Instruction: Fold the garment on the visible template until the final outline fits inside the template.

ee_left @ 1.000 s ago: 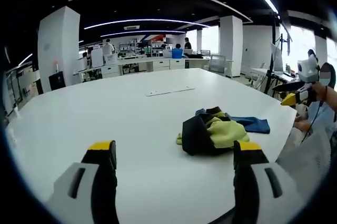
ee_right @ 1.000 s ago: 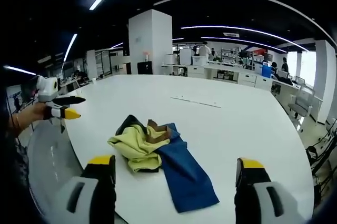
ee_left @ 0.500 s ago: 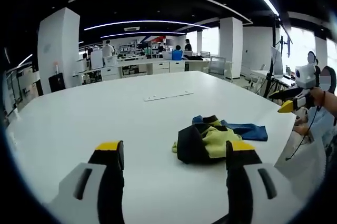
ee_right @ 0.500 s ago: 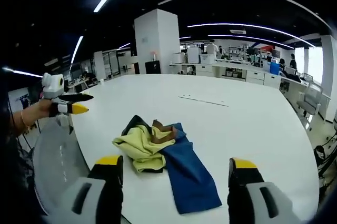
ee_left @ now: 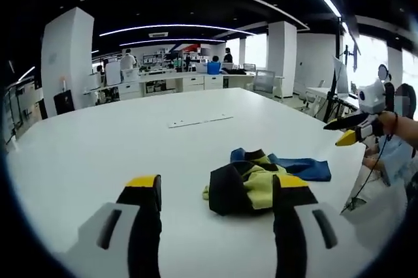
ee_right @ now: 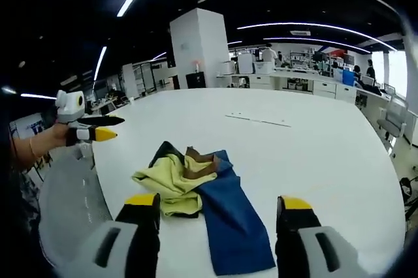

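Open-plan office, white pillar (ee_right: 199,48), ceiling light strips (ee_left: 176,28), desks (ee_left: 183,82), bright windows (ee_left: 373,56)

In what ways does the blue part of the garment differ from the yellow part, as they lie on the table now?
The blue part lies stretched out as a long flat strip; the yellow part is bunched in a crumpled heap. In the right gripper view the blue part reaches toward the near table edge, while the yellow part sits beside it, nearer the left claw. The yellow part is mixed with black cloth; the blue part is plain. Both touch and rest on the white table.
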A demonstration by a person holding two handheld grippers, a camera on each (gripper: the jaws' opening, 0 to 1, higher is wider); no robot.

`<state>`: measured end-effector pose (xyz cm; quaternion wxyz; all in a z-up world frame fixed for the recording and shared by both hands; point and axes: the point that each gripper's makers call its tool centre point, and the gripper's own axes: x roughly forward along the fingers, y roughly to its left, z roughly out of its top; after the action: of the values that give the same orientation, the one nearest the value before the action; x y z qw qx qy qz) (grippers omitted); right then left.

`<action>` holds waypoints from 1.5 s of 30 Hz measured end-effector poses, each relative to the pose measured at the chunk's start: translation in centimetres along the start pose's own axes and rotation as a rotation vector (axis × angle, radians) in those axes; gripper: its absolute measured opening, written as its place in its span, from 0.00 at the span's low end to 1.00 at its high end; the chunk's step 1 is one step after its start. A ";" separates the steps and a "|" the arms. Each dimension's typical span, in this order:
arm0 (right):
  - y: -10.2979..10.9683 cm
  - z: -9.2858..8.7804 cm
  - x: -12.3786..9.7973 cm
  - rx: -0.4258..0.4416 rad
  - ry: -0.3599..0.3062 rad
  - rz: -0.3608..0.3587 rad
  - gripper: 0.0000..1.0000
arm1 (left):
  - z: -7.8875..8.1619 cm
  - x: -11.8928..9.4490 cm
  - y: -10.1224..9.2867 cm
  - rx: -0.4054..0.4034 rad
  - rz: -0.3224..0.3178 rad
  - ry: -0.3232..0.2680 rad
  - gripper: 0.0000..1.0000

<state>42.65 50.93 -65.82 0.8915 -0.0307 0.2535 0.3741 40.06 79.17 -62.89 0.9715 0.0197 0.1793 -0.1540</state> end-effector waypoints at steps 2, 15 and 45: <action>-0.3 0.2 0.5 -0.008 0.001 0.004 0.68 | 0.0 0.6 -0.1 -0.003 -0.005 -0.002 0.63; -1.5 1.1 5.1 0.036 -0.021 0.086 0.57 | 0.0 4.6 -0.4 -0.070 -0.053 -0.034 0.52; -2.1 0.7 15.2 -0.198 0.098 0.294 0.34 | -4.0 12.6 -2.6 -0.083 -0.197 0.141 0.25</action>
<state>53.41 59.48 -72.69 0.8064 -0.0992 0.2601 0.5218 49.10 73.36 -71.02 0.9366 -0.0273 0.2543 -0.2395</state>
